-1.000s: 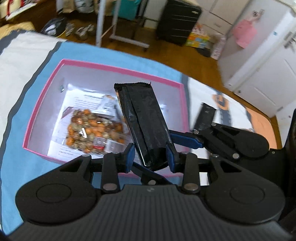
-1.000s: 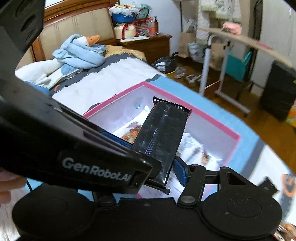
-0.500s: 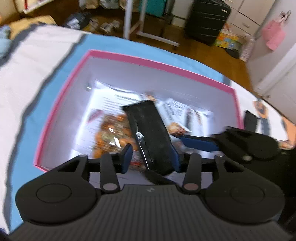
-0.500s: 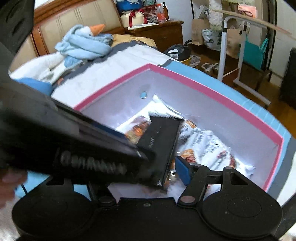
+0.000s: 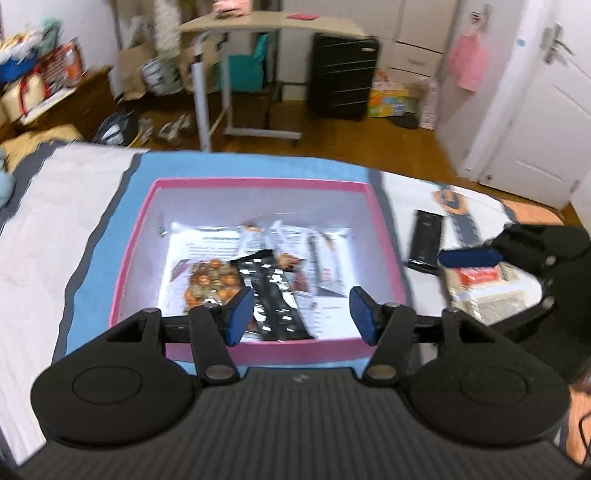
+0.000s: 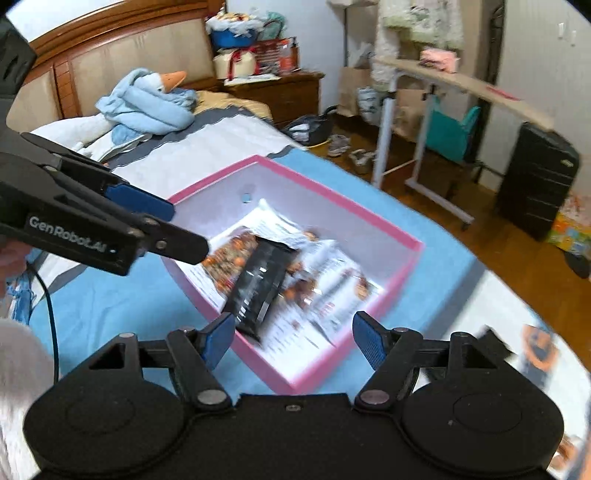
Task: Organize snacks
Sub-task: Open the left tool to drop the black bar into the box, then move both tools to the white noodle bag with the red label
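A pink-rimmed white box (image 5: 258,182) (image 6: 343,206) sits on the blue bedspread. In it lie a black snack packet (image 5: 275,295) (image 6: 260,282), a clear bag of nuts (image 5: 208,278) and white snack packets (image 5: 317,254). My left gripper (image 5: 301,312) is open and empty above the box's near rim. My right gripper (image 6: 291,341) is open and empty above the box's near corner. It also shows at the right of the left wrist view. Another black packet (image 5: 424,242) and a pale packet (image 5: 484,286) lie on the bed right of the box.
The bed's white sheet (image 5: 55,221) lies left of the box. A blue goose toy (image 6: 147,103) rests by the headboard. A rolling desk (image 5: 266,26), a black suitcase (image 5: 343,77) and a white door (image 5: 543,110) stand beyond the bed.
Both grippers were shut on the black packet above the box. It went down into the box, both grippers opened and let it go, and both pulled back and up.
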The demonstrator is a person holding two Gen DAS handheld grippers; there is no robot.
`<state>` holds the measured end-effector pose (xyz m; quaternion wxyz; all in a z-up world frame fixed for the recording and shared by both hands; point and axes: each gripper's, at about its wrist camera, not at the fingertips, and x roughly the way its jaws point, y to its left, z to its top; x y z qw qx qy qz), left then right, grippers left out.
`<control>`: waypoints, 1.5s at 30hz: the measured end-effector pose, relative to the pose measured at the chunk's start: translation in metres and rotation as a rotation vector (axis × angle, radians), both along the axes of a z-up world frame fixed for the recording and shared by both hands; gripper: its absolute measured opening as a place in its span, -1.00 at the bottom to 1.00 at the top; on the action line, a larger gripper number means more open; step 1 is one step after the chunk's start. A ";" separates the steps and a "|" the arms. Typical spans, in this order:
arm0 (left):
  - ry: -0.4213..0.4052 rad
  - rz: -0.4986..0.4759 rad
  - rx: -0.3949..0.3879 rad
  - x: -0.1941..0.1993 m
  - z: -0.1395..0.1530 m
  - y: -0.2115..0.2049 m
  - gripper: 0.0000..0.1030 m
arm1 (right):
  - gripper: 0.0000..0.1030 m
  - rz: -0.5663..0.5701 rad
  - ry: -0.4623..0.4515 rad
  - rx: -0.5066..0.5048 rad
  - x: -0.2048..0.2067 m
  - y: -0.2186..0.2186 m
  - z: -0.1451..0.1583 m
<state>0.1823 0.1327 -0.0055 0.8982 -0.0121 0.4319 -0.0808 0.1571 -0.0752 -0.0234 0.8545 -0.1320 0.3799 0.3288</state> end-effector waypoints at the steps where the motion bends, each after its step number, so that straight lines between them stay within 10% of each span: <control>1: -0.004 -0.020 0.003 -0.006 0.004 -0.007 0.14 | 0.48 -0.007 -0.010 -0.003 -0.006 -0.009 0.006; 9: 0.013 -0.150 0.003 -0.031 0.024 -0.066 0.64 | 0.71 -0.107 -0.051 0.016 -0.051 -0.091 0.037; 16: -0.009 -0.241 -0.009 -0.022 0.032 -0.142 0.64 | 0.72 -0.253 -0.071 -0.042 -0.066 -0.148 0.009; 27: 0.090 -0.291 -0.063 0.010 -0.044 -0.204 0.63 | 0.91 -0.395 -0.025 -0.087 -0.053 -0.191 -0.065; 37: 0.133 -0.280 -0.059 0.036 -0.112 -0.217 0.61 | 0.90 -0.299 -0.070 -0.202 -0.041 -0.194 -0.146; 45: 0.086 -0.269 -0.069 0.038 -0.138 -0.231 0.57 | 0.98 -0.323 0.003 -0.044 -0.021 -0.216 -0.156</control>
